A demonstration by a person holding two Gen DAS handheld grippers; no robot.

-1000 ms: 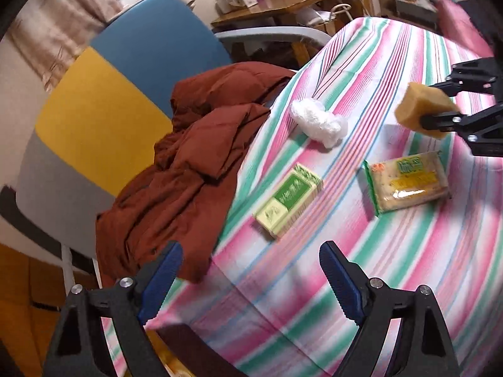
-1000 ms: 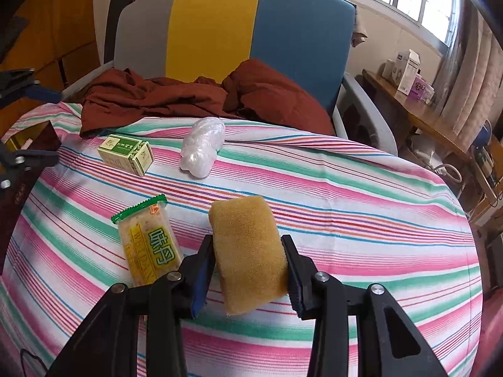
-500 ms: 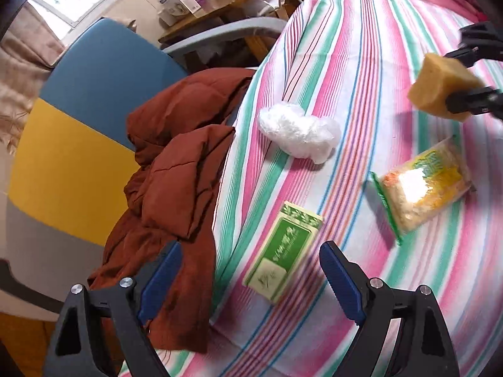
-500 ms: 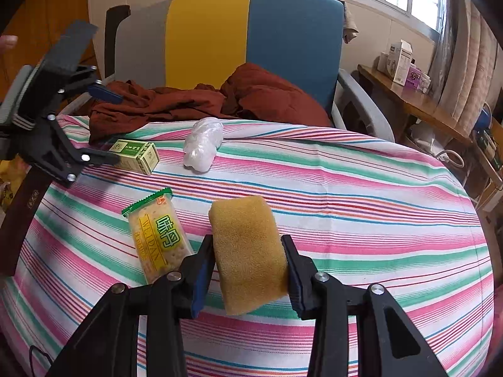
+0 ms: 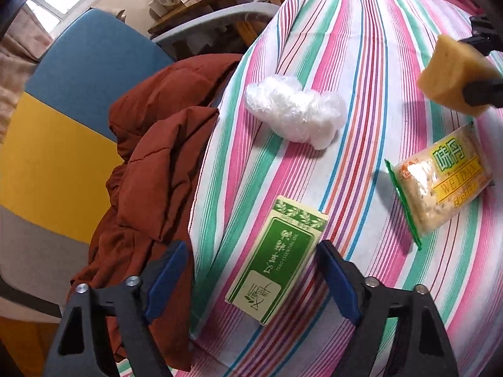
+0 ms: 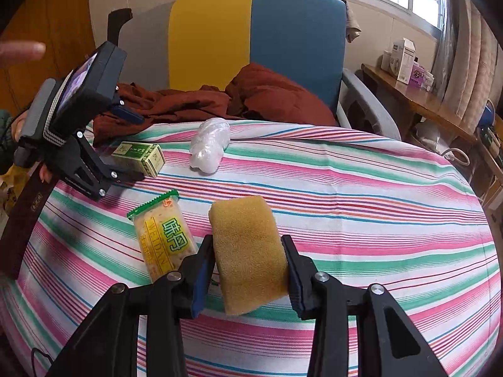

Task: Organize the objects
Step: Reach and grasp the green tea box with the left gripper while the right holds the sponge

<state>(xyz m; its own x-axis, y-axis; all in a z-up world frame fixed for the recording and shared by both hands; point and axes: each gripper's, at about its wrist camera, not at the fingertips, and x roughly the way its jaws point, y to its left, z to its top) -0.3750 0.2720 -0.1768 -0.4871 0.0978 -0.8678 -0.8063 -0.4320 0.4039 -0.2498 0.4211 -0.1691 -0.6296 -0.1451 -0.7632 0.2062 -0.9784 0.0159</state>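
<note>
My right gripper point(image 6: 246, 270) is shut on a yellow sponge point(image 6: 246, 251) and holds it above the striped tablecloth point(image 6: 345, 188); the sponge also shows in the left wrist view point(image 5: 452, 75). My left gripper point(image 5: 251, 270) is open, its blue-padded fingers on either side of the near end of a green and cream box point(image 5: 276, 260), which lies flat near the table's edge. The box also shows in the right wrist view point(image 6: 140, 157). A yellow-green snack packet point(image 5: 440, 182) and a crumpled white plastic bag point(image 5: 295, 111) lie on the cloth.
A blue, yellow and grey armchair point(image 6: 251, 40) stands against the table's far side with a rust-brown jacket point(image 5: 151, 163) draped over it and onto the table's edge. A wooden side table point(image 6: 418, 100) with boxes stands at the right.
My left gripper has moved forward and down until its open fingers flank the green box. My right gripper has kept the sponge held above the cloth with little movement.
</note>
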